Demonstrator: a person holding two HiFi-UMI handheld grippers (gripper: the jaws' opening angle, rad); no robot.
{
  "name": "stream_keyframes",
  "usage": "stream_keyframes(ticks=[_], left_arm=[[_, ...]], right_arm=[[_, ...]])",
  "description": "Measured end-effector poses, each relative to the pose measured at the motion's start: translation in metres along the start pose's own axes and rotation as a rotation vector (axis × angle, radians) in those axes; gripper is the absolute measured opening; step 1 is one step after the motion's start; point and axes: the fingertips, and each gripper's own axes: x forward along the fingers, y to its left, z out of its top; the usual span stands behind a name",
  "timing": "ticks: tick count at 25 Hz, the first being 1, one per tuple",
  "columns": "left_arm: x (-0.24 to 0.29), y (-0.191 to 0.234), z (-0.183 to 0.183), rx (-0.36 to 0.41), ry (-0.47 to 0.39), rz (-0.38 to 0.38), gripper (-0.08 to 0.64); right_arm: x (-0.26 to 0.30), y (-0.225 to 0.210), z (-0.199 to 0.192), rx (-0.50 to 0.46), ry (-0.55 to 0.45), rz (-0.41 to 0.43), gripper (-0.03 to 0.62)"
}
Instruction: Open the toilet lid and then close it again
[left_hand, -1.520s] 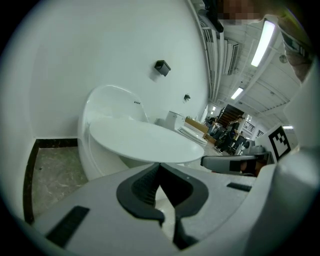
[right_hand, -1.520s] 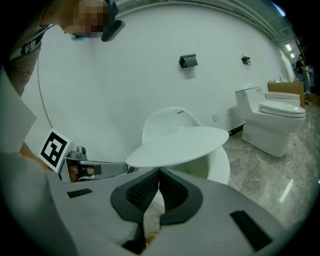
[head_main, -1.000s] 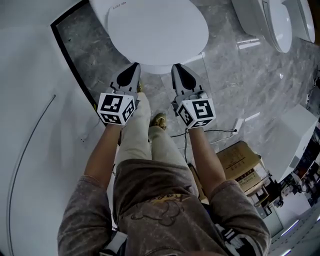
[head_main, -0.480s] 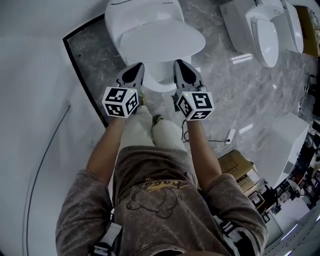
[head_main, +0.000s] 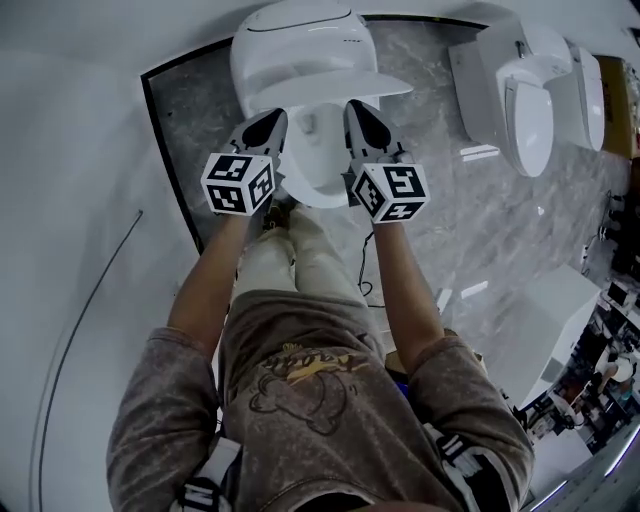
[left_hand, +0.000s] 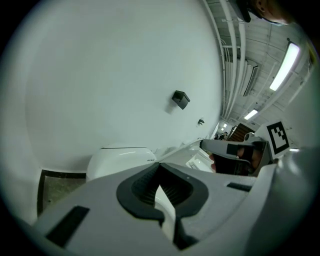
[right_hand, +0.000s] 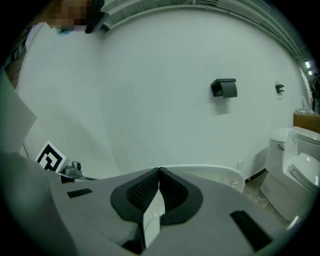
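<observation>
A white toilet (head_main: 300, 40) stands against the white wall. Its lid (head_main: 330, 88) is tilted partway up, so the seat and bowl (head_main: 318, 160) show under it. My left gripper (head_main: 276, 118) and right gripper (head_main: 352, 108) are side by side beneath the lid's front edge, both shut with nothing clamped between their pads. In the left gripper view the shut tips (left_hand: 159, 167) point at the tank (left_hand: 120, 157), with the lid (left_hand: 186, 150) just beyond them. In the right gripper view the lid's rim (right_hand: 215, 173) curves just past the shut tips (right_hand: 159, 171).
Two more white toilets (head_main: 525, 95) stand to the right on the grey marble floor (head_main: 480, 210). A black holder (right_hand: 223, 87) hangs on the wall. A white box (head_main: 550, 320) and clutter fill the lower right. The person's legs stand right before the bowl.
The lid has gone from lying flat on the seat to tilted up. Both grippers have risen and moved toward the wall with its front edge, staying shut.
</observation>
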Motion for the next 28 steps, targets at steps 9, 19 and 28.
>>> stream_keyframes(ticks=[9,19,28], left_arm=[[0.018,0.04,0.043,-0.015,-0.034,0.104,0.009],[0.046,0.076,0.076,-0.016,-0.06,0.158,0.009],[0.051,0.08,0.095,0.034,-0.084,0.162,0.009]], right_arm=[[0.063,0.002,0.033,-0.031,0.016,0.115,0.028],[0.119,-0.007,0.052,-0.057,0.026,0.165,0.028],[0.119,-0.018,0.049,-0.062,0.037,0.157,0.028]])
